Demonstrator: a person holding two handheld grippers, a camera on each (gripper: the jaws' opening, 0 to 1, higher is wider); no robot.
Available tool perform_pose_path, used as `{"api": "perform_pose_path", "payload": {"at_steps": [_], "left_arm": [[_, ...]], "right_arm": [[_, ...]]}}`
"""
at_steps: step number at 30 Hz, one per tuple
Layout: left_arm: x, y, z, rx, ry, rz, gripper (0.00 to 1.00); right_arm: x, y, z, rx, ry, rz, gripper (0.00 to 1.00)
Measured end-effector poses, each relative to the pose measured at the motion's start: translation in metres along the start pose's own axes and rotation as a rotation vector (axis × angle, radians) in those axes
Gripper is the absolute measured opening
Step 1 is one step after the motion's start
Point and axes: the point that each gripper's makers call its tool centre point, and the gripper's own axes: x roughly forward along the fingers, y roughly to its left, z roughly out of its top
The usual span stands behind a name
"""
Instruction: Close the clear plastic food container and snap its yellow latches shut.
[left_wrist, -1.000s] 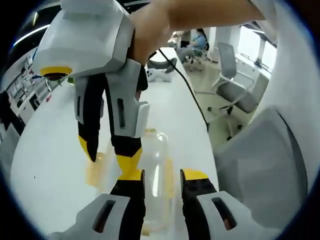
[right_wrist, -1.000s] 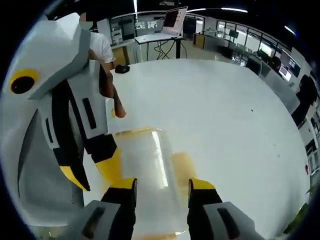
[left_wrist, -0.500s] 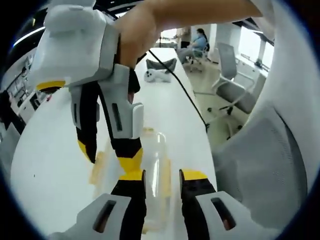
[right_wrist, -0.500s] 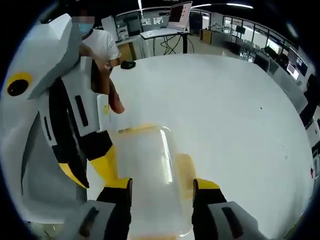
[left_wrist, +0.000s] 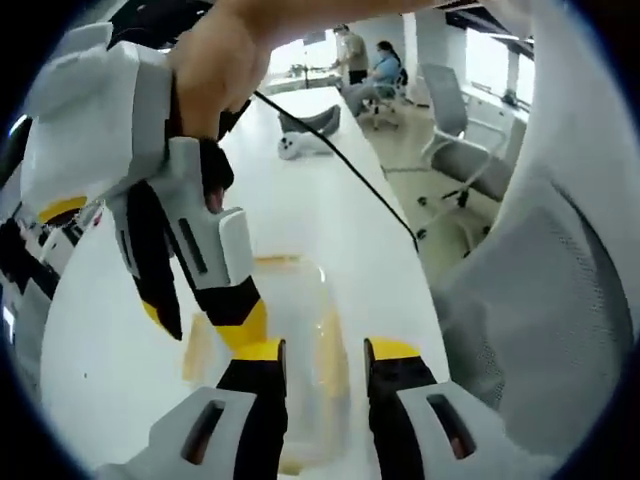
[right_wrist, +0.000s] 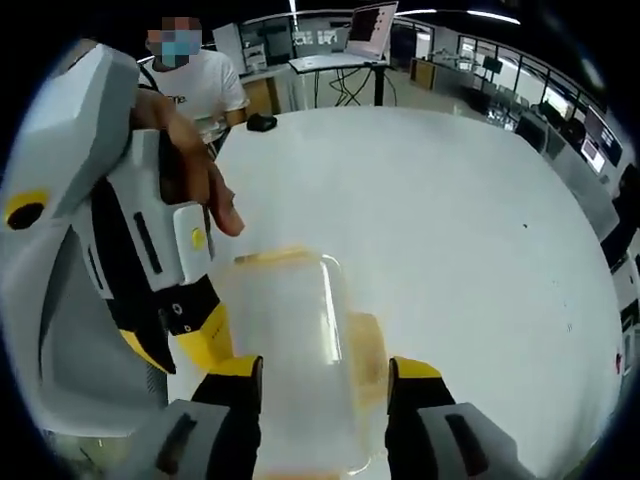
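Office chairs (left_wrist: 462, 160), perhaps a laptop (right_wrist: 371, 25)

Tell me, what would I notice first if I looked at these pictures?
Probably the clear plastic container with its yellow latches, lying on the big white table right between the right tool's tips. Next, the left tool, white, black and yellow, looms beside the container.

White table (right_wrist: 450, 220), clear container (right_wrist: 295, 340) resting on it, dark mouse-like item (right_wrist: 262, 122) at far edge
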Motion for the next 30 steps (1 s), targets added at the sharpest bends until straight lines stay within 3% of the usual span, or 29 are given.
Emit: {"api": "perform_pose_path", "payload": {"at_steps": [12, 19, 30], "left_arm": [[0.008, 0.002, -0.012, 0.137, 0.064, 0.058, 0.33], [0.01, 0.006, -0.01, 0.163, 0.062, 0.109, 0.3], [0.012, 0.007, -0.012, 0.267, 0.092, 0.159, 0.27]], "right_arm": [[0.001, 0.003, 0.001, -0.027, 0.019, 0.027, 0.44], [0.002, 0.004, 0.0, -0.013, 0.029, 0.053, 0.43], [0.003, 0.006, 0.0, -0.015, 0.045, 0.081, 0.4]]}}
